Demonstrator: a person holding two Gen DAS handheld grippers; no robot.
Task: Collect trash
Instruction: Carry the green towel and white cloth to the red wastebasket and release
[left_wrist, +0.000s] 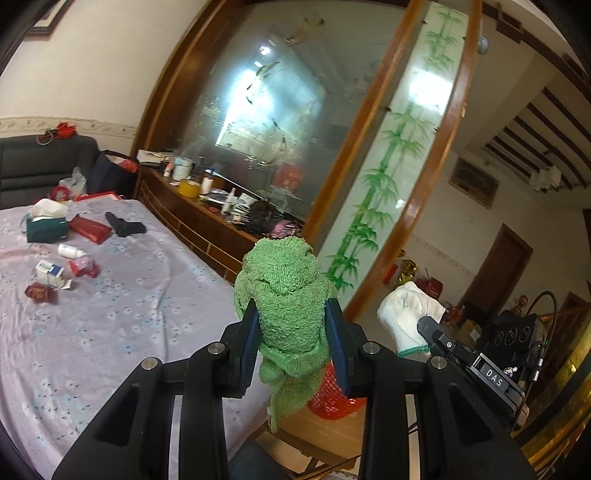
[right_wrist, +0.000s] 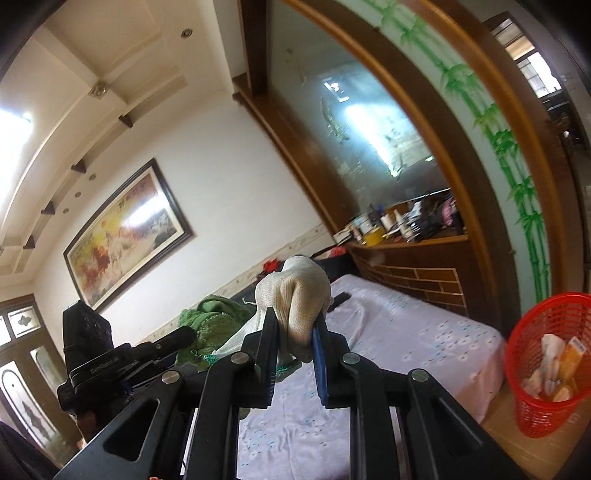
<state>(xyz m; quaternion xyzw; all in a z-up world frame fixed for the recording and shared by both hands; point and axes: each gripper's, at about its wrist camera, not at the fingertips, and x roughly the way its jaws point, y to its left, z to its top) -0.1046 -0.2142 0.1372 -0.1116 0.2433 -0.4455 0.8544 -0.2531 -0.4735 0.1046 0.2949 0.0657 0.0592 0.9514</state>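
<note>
My left gripper (left_wrist: 291, 314) is shut on a green knitted cloth (left_wrist: 286, 295) and holds it in the air past the bed's right edge, above a red mesh basket (left_wrist: 330, 395). My right gripper (right_wrist: 295, 325) is shut on a white knitted glove (right_wrist: 299, 295), held up over the bed. The white glove also shows in the left wrist view (left_wrist: 410, 314), and the green cloth in the right wrist view (right_wrist: 212, 317). The red basket (right_wrist: 546, 369) stands on a wooden stool at the right and holds several wrappers.
A bed with a lilac flowered sheet (left_wrist: 110, 332) carries a green tissue box (left_wrist: 46, 225), a red packet (left_wrist: 90, 229), a black toy gun (left_wrist: 125, 225), a small white bottle (left_wrist: 70, 251) and small boxes. A cluttered wooden ledge (left_wrist: 207, 206) runs along the bed.
</note>
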